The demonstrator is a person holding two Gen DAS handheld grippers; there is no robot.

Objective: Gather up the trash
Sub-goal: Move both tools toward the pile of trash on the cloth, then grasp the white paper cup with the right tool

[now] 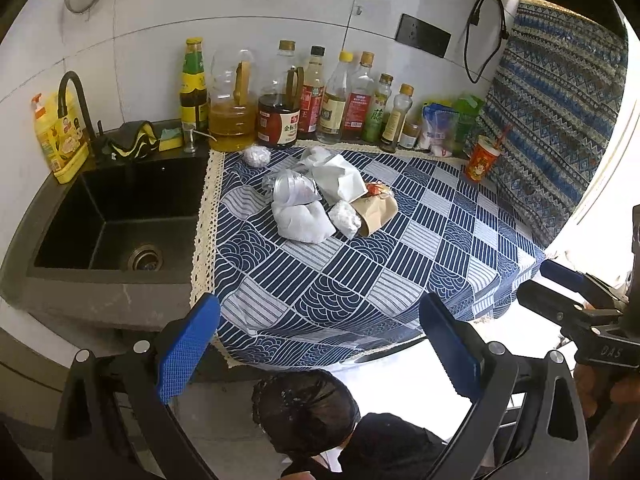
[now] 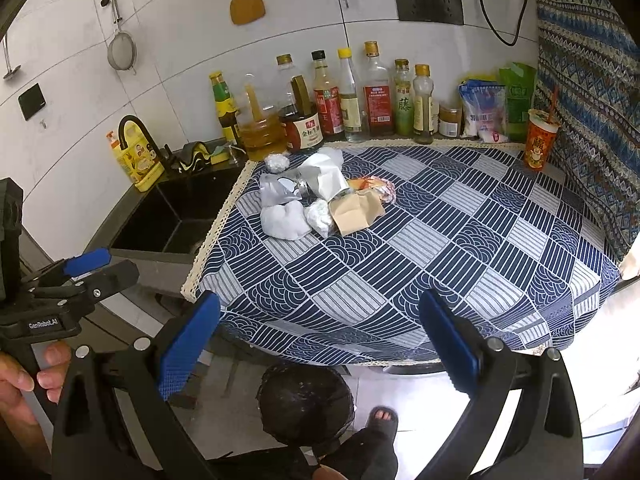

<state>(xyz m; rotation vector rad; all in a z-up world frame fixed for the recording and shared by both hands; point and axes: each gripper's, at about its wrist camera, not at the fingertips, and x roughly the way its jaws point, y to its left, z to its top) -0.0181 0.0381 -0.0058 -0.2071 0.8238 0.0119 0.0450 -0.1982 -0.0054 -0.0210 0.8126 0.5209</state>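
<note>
Trash pile [image 1: 320, 200]: a small heap of litter on the blue patterned cloth [image 1: 360, 280], toward the back left of the counter, near the sink [image 1: 108, 216] but not in it.
Handling: I judge all of it light and soft; the pieces will crush easily and may slide on the cloth when pushed.
Where to hold: a raised fold or bulge of one piece is the best place, taken from above, with one tong on each side.
White wads: one big crumpled white wad [image 1: 302, 222] lies at the front; a smaller wrinkled ball [image 1: 345, 218] is just beside it, on its right.
Clear plastic cup [image 1: 294, 190]: it lies tilted on its side behind the big wad; thin, probably slippery and easy to dent.
White paper bag [image 1: 332, 174]: stiff and creased, behind the cup.
Brown paper bag [image 1: 376, 210]: folded, at the right of the heap, with a red and white wrapper [image 2: 374, 188] touching it at the back.
Separate ball [image 1: 257, 156]: one more wrinkled ball sits apart, close to the bottles [image 1: 320, 96].
Left gripper [image 1: 320, 344]: tongs spread wide, holding nothing, well short of the heap.
Right gripper [image 2: 320, 340]: also spread wide and empty, over the front edge of the counter.
Bin [image 2: 306, 404]: dark bag-lined bin on the floor below the counter edge, likely where the trash must go.
</note>
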